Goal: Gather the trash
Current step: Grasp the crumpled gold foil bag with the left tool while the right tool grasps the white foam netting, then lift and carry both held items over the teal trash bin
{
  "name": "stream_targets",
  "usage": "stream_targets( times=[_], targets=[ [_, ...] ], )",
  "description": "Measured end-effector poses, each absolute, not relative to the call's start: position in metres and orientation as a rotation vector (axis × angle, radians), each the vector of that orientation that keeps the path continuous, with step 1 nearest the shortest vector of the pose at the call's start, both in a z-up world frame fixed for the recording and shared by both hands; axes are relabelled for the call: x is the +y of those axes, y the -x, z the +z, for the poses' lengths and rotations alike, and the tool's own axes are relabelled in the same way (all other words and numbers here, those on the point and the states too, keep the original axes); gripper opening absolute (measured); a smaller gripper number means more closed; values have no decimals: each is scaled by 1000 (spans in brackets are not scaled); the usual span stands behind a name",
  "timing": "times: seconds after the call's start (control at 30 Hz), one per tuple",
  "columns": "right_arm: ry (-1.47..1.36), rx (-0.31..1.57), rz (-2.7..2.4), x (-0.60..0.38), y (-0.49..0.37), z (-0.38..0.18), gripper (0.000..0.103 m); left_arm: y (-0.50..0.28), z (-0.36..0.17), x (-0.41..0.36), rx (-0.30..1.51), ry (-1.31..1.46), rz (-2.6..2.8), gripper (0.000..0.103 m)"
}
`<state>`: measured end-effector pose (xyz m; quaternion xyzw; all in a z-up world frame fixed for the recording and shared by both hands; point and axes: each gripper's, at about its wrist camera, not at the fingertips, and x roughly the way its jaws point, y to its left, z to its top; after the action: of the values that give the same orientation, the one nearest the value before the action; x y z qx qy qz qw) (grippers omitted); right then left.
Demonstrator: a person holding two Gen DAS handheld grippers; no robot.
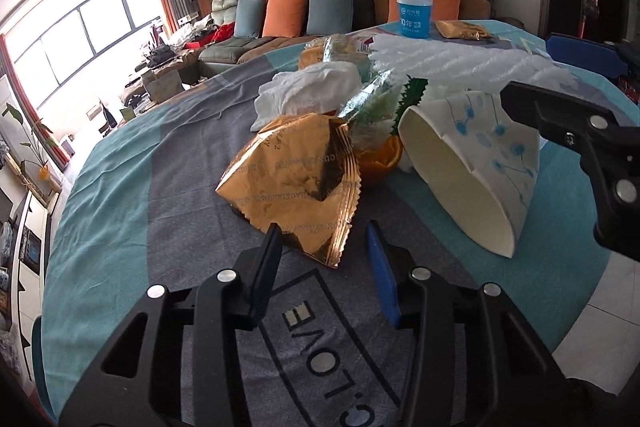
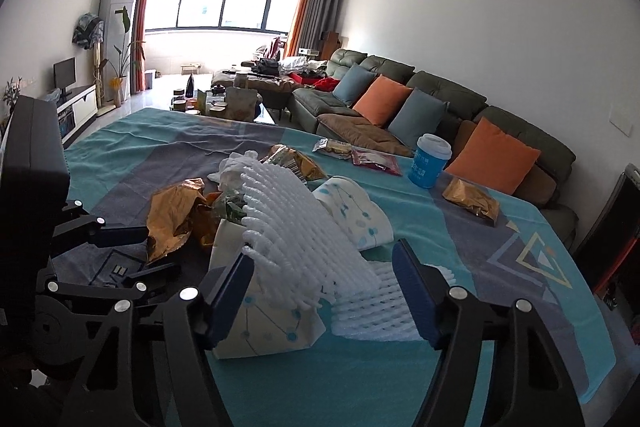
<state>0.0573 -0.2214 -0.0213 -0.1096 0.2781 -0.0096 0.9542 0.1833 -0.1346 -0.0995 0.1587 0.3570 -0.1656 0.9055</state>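
Trash is heaped mid-tabletop (image 1: pixel 120 163). The left hand-held gripper (image 1: pixel 324 259), jaws apart, reaches the gold wrapper (image 1: pixel 292 179) beside the paper cup (image 1: pixel 476 163). The right hand-held gripper (image 2: pixel 324 279), jaws apart, straddles white foam netting (image 2: pixel 296 227) on that cup, perhaps touching. Tissue (image 1: pixel 308 87) lies behind the cup.

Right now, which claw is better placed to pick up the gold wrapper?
Left. The left claw already straddles the gold wrapper's near corner; the right claw sits around the white foam net.
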Motion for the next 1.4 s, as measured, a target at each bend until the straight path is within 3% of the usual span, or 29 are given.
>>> stream_targets(
  times=[0.17,0.27,0.37,0.47,1.4],
  targets=[
    [255,571,-3,-217,-58,-23,40,-183,-102,-139,732,-352,-355,27],
    [260,575,3,-216,-59,-23,31,-181,-103,-142,726,-371,-361,19],
    [258,574,7,-217,-57,-22,18,-179,-103,-143,716,-384,-353,2],
    [253,567,10,-217,-56,-19,11,-179,-101,-140,717,-370,-352,2],
    [307,332,54,-177,-27,40,7,-125,-12,-43,460,-147,-216,1]
  ],
)
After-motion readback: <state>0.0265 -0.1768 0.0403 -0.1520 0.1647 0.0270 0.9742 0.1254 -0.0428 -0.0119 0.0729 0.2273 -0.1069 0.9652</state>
